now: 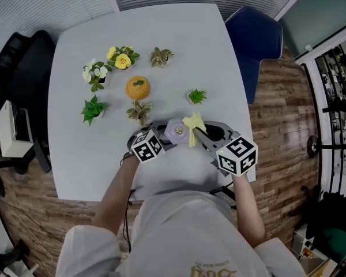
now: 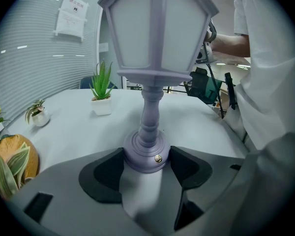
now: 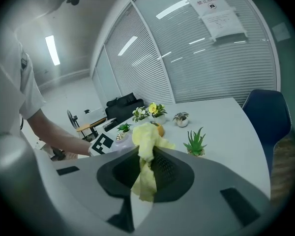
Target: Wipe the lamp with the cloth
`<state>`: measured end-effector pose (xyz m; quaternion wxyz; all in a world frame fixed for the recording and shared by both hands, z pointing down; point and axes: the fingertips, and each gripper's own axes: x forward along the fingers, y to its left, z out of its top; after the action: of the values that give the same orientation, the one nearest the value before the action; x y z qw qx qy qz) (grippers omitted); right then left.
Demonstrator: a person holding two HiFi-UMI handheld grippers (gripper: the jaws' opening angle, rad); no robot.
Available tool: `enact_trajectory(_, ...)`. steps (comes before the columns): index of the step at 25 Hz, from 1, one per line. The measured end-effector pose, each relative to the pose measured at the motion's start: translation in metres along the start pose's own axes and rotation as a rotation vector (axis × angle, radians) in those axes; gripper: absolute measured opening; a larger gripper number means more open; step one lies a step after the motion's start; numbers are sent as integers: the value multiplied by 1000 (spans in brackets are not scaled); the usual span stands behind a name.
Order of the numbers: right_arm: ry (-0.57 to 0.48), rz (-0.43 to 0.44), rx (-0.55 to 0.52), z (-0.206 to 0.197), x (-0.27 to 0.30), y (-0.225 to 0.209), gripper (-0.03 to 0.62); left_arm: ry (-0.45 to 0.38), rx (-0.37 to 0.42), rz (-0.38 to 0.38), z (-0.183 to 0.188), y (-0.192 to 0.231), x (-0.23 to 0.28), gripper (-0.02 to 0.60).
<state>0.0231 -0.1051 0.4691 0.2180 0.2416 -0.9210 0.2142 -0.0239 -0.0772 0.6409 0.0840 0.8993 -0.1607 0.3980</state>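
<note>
Tabletop [image 1: 161,33], pale grey with rounded corners, takes up most of the head view. A blue chair [image 1: 256,39] stands at its far right corner and a black chair [image 1: 23,68] off its left edge. The two tongs meet near the front edge.

The left tongs [image 2: 146,167] are clenched on the round base of the lamp [image 2: 155,58], with one dark pad pressed to each side of it. The lamp, a lilac lantern on a turned stem, stands upright on the tabletop.

The right tongs [image 3: 145,168] grasp the cloth [image 3: 146,146], a crumpled yellow piece bunched between the pads, its upper end poking out past the tips. In the head view the cloth sits just beside the lamp's top, on its right; whether they touch cannot be told.

Beyond the lamp stands a round orange object [image 1: 138,87] with small potted plants around it. Among them, a spiky green plant [image 1: 196,96] and a variegated plant [image 1: 139,111] are nearest the lamp.
</note>
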Motion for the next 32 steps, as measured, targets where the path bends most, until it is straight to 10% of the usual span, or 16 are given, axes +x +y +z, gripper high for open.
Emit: enact_trajectory(32, -144, 332, 352, 1, 42, -13, 60, 0, -1, -1, 0, 0, 0, 304)
